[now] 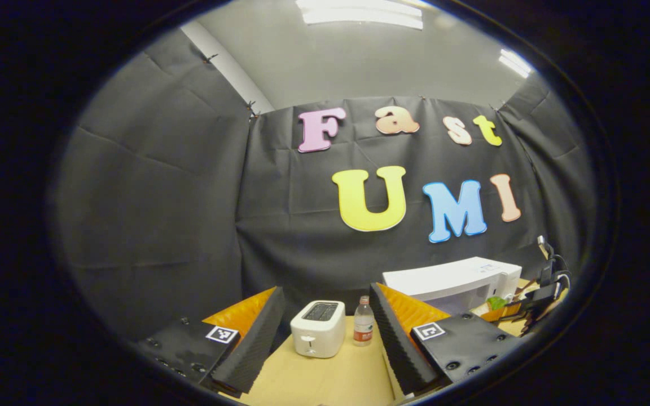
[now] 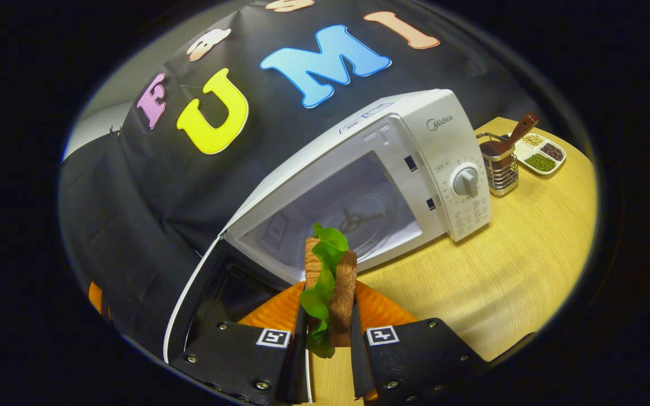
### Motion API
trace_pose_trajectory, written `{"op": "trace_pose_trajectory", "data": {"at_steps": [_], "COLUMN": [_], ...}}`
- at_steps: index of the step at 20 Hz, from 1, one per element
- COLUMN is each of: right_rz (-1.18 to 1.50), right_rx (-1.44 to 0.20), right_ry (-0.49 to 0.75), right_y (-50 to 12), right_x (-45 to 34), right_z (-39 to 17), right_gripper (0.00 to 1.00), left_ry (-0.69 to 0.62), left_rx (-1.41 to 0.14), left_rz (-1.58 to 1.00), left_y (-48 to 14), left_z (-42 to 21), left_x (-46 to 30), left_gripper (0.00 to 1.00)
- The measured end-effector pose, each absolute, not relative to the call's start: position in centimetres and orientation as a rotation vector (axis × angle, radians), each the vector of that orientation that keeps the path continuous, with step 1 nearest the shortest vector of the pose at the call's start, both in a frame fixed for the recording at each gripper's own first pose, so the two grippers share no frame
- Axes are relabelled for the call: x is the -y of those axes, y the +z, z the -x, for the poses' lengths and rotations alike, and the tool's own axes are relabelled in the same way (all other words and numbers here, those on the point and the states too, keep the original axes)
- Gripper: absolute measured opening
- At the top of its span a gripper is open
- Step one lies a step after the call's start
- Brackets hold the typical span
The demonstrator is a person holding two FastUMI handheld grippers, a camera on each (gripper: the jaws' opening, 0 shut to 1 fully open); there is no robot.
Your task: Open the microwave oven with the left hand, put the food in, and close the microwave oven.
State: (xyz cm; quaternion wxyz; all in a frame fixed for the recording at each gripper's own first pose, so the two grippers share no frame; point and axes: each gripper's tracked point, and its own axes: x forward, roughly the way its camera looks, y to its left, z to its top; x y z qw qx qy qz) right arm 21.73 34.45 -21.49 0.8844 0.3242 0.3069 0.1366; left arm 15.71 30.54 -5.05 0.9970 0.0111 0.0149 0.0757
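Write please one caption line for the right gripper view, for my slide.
Right tongs shut on a lettuce sandwich, held before the open microwave on the wooden table.

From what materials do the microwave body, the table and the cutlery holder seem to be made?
Microwave: probably painted metal or plastic; smooth, white, slightly glossy.
Table: wood or wood-look laminate; pale with fine grain lines.
Cutlery holder: likely metal wire; thin shiny bars.

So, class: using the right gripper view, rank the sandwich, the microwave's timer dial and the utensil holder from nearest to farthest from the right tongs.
1. Sandwich: clamped in the right tongs.
2. Timer dial: on the microwave's panel, up and right.
3. Utensil holder: beyond the microwave, far right.
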Motion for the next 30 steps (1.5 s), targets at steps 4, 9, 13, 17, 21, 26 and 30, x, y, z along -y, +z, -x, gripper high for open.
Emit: {"op": "trace_pose_trajectory", "data": {"at_steps": [4,9,13,17,21,26,30], "right_rz": [-0.706,-0.71,-0.755,-0.754,-0.7,-0.615,-0.499], "right_rx": [-0.575,-0.555,-0.531,-0.495,-0.493,-0.524,-0.531], "right_ry": [0.26,0.197,0.189,0.149,0.101,0.017,-0.033], "right_y": [-22.1,-24.6,-25.7,-26.5,-27.6,-29.0,-29.6], "right_x": [-36.1,-37.3,-39.2,-39.7,-39.5,-37.3,-35.6], "right_z": [-25.0,-28.6,-31.1,-33.4,-34.6,-35.2,-35.0], "right_gripper": [0.34,0.34,0.35,0.35,0.34,0.52,0.7], "left_ry": [0.209,0.283,0.324,0.349,0.345,0.336,0.319], "left_rx": [-0.035,-0.048,-0.092,-0.11,-0.12,-0.117,-0.104], "left_rz": [-0.023,-0.034,-0.048,-0.072,-0.129,-0.136,-0.134], "left_y": [-5.4,-5.6,-6.8,-6.8,-6.6,-6.5,-6.3], "left_z": [-15.0,-13.2,-11.5,-10.2,-9.5,-9.3,-9.2], "left_x": [-33.2,-35.8,-36.9,-37.6,-37.8,-37.4,-36.8], "left_gripper": [0.97,0.96,0.97,0.96,0.96,0.96,0.96]}}
